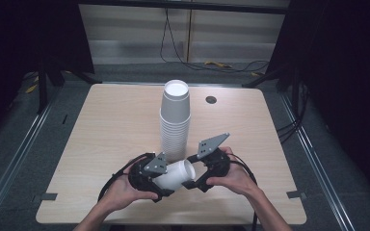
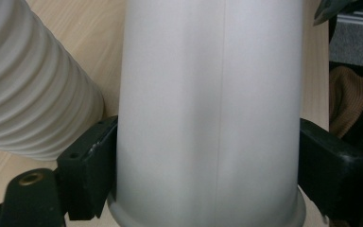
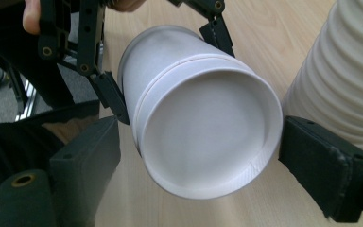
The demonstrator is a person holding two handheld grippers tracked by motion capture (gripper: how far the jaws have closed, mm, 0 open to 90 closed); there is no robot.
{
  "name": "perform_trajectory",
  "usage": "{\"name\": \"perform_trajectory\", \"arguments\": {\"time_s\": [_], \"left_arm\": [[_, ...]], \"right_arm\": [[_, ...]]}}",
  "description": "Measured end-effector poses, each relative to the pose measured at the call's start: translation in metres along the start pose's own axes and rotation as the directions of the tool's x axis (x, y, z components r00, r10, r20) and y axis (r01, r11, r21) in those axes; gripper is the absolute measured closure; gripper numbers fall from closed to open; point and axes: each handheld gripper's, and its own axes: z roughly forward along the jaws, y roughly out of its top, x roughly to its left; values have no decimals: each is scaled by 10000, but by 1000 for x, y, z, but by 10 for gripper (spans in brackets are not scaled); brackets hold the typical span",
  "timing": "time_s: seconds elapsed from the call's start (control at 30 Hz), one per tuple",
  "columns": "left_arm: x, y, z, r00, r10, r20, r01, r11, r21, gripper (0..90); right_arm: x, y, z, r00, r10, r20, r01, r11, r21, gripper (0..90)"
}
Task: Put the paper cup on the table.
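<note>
Nearest the high camera, at the near edge of the surface, I see two hands, each holding a black two-jaw gripper, with a white paper cup point(image 1: 177, 174) lying on its side between them. That cup is held off the light wooden table point(image 1: 101, 144), close to the middle of the near edge, with its open mouth turned toward the right gripper.

Left gripper point(image 1: 150, 177): I read its jaws as closed on the cup. In the left gripper view the cup wall point(image 2: 208, 113) stands between the two black pads, with the left pad point(image 2: 87, 172) and the right pad point(image 2: 328, 165) both pressed against it near the cup's base.

Right gripper point(image 1: 200, 179): I read its jaws as spread wide, one on each side of the cup's rim. In the right gripper view the cup mouth point(image 3: 208, 137) faces the camera; the right-hand pad point(image 3: 324, 165) sits at the rim and appears to touch it or nearly so, while the left-hand pad point(image 3: 87, 156) stands slightly apart from the rim. I cannot tell whether any real contact exists.

Just beyond the held cup stands a tall stack of nested white paper cups point(image 1: 175, 120), upright on the middle of the surface, its base close to the two grippers. A small round dark grommet hole point(image 1: 211, 100) lies near the far edge, right of the stack.

Grey floor point(image 1: 318, 120) surrounds the table.
</note>
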Motion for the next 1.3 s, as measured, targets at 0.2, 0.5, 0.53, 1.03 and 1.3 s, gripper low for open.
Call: {"name": "perform_trajectory", "arguments": {"time_s": [0.2, 0.5, 0.53, 1.03, 1.3], "left_arm": [[-1, 1, 2, 9998, 199, -55, -196, 9983, 551, 165], [-1, 6, 6, 9981, 606, -53, -598, 9938, 936, 165], [-1, 7, 6, 9979, 644, -24, -638, 9931, 988, 165], [-4, 10, 11, 9971, 762, 40, -761, 9880, 1343, 164], [-7, 12, 14, 9963, 833, 222, -855, 9879, 1292, 164]], "right_arm": [[-1, 1, 2, 9998, -194, 29, 192, 9977, 656, 139], [0, 3, 10, 9995, -299, -82, 308, 9884, 1487, 140], [0, 3, 10, 9994, -340, -43, 342, 9861, 1626, 141], [-4, 9, 20, 9988, -314, -371, 394, 9705, 2377, 142], [-4, 17, 25, 9973, -262, -686, 422, 9689, 2440, 143]]}}
